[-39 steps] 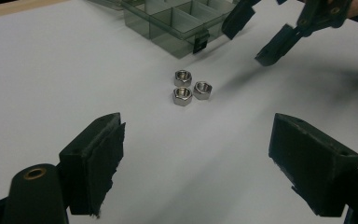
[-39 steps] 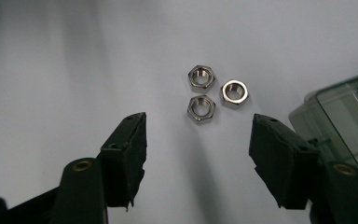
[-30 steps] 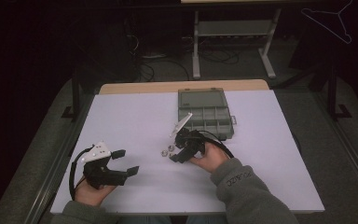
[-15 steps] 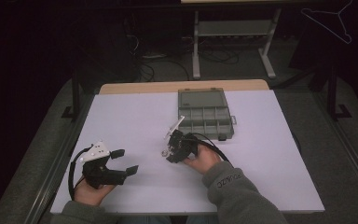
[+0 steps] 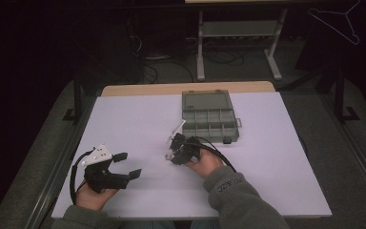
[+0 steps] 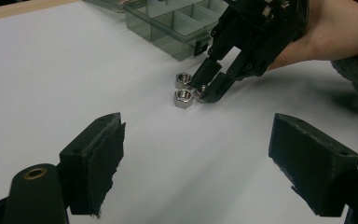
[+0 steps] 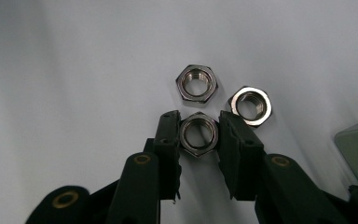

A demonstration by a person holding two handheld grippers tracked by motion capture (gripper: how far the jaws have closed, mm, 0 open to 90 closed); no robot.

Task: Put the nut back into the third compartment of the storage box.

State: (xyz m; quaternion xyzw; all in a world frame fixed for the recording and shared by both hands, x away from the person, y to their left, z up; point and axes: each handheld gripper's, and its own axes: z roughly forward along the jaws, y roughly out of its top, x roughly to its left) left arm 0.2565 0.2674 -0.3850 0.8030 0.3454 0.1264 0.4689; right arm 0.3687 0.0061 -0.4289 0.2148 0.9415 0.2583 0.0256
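Right gripper view looks straight down the right gripper (image 7: 198,135), whose two black jaws, faced with matte, slightly frayed pads, have just been closing and now pinch a hexagonal steel nut (image 7: 198,133) by two opposite flats. The nut lies flat on the smooth white table (image 7: 74,70), its threaded bore facing up and its polished faces catching the light. Two more nuts of the same shape and sheen lie just beyond: the far nut (image 7: 196,83) near the jaw tips, and the side nut (image 7: 250,106) just beside one jaw. A corner of translucent grey plastic shows at the frame's edge.

In the left gripper view, the left gripper (image 6: 214,158) has its jaws spread wide, with blocky black pads, rough and fibrous at the edges, and nothing between them; a brass-coloured rivet shines on one arm. Farther off, the right gripper (image 6: 209,86), a black linkage of bars and screws held in a bare hand (image 6: 326,32), comes down on the small cluster of nuts, near the compartment box (image 6: 168,28), a smoky clear plastic case split into square cells.

In the high view, the box (image 5: 208,117) lies open toward the table's far middle, with the right gripper (image 5: 170,153) just in front of it and the left gripper (image 5: 126,165) well apart near the front edge.
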